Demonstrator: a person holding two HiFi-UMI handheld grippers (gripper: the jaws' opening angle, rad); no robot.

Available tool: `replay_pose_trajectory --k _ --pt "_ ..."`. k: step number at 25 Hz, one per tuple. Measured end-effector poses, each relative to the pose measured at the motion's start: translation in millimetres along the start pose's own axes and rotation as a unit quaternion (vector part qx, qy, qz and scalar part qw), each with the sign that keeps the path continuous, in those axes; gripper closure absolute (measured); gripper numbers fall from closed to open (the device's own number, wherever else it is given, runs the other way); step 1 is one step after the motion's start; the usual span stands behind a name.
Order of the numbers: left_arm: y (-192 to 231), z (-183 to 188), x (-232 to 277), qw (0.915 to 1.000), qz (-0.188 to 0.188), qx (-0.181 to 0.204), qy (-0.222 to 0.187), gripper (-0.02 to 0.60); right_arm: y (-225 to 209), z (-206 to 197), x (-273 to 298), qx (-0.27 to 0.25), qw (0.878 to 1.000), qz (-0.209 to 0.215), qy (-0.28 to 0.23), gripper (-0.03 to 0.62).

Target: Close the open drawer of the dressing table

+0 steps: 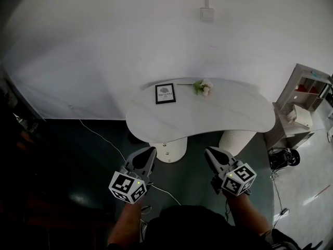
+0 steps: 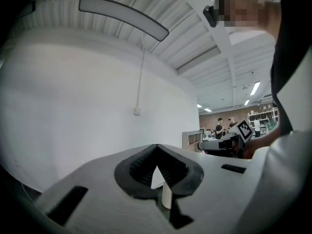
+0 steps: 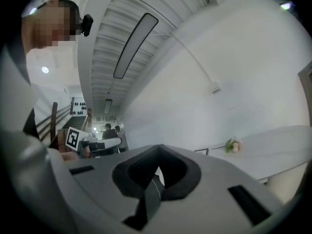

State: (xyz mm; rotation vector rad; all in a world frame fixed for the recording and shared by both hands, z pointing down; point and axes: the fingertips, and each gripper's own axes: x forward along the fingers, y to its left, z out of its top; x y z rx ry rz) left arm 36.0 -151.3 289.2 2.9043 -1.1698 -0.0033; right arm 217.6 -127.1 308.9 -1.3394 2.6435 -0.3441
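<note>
The white dressing table [image 1: 229,116] stands against the wall in the head view, with a rounded white drawer unit [image 1: 169,149] jutting out below its front edge and a ribbed pedestal [image 1: 237,138] to the right. My left gripper [image 1: 150,152] hovers just short of the drawer unit, jaws together and nothing between them. My right gripper [image 1: 210,153] hangs level beside it, also shut and empty. In the left gripper view the left gripper [image 2: 158,180] has its pads closed. The right gripper [image 3: 155,180] likewise shows pads meeting, with the table [image 3: 285,145] off to its right.
A framed picture [image 1: 165,93] and a flower sprig [image 1: 202,87] lie on the tabletop. A white shelf unit [image 1: 304,95] stands at the right. A cable [image 1: 99,137] runs over the dark floor at the left. Black gear [image 1: 283,158] sits on the floor at the right.
</note>
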Motion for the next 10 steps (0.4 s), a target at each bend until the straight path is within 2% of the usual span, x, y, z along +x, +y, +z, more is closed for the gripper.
replay_pose_trajectory --k 2,5,7,10 --pt "3.2 -1.0 -0.6 0.9998 -0.001 -0.019 0.005 0.58 5.0 0.1 4.1 -0.003 1.0 0.003 0.001 0.592" --pt "5.4 6.0 -4.8 0.9987 -0.007 -0.049 -0.009 0.58 15.7 -0.4 11.1 -0.014 1.0 0.013 0.005 0.592" --pt "2.6 15.1 -8.9 0.9991 -0.011 -0.036 -0.02 0.578 22.6 -2.9 14.4 -0.02 1.0 0.02 0.009 0.592" --pt "-3.0 32.4 -15.0 0.9992 -0.013 0.014 -0.035 0.577 29.9 -8.0 19.7 -0.026 0.999 0.025 0.016 0.592"
